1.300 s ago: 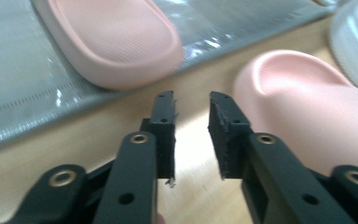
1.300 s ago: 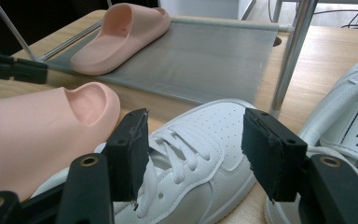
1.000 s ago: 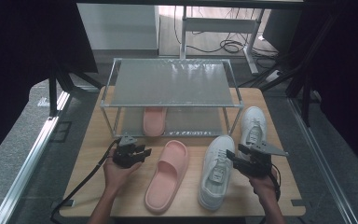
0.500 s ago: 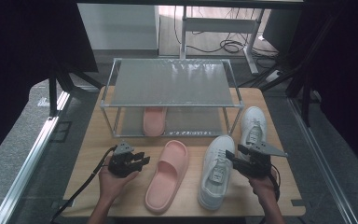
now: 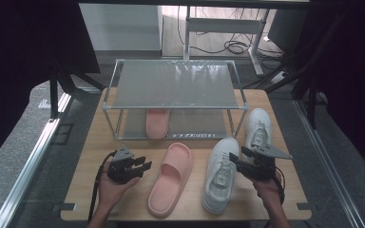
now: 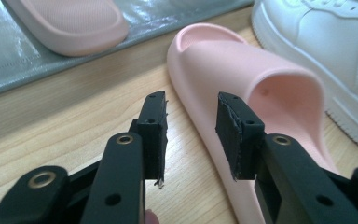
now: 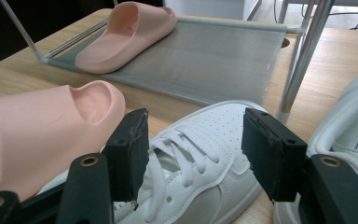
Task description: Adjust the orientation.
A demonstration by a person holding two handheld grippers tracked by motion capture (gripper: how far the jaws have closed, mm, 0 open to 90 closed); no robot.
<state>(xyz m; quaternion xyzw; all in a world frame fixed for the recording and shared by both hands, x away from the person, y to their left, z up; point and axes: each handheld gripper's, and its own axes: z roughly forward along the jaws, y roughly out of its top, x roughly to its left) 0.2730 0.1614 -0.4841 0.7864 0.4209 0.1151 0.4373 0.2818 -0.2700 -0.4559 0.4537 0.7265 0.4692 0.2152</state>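
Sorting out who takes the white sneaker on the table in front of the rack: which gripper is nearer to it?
Right. The right gripper hovers over the white sneaker's laces; the left gripper is across the pink slipper.

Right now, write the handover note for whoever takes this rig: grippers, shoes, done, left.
Left gripper: open, holding nothing, beside the pink slipper on the table.
Right gripper: open, over the laces of the near white sneaker, not gripping.
Second white sneaker stands on the table right of the rack.
Done, as it looks: one pink slipper on the rack's lower shelf.
Probably left: the other slipper and both sneakers.
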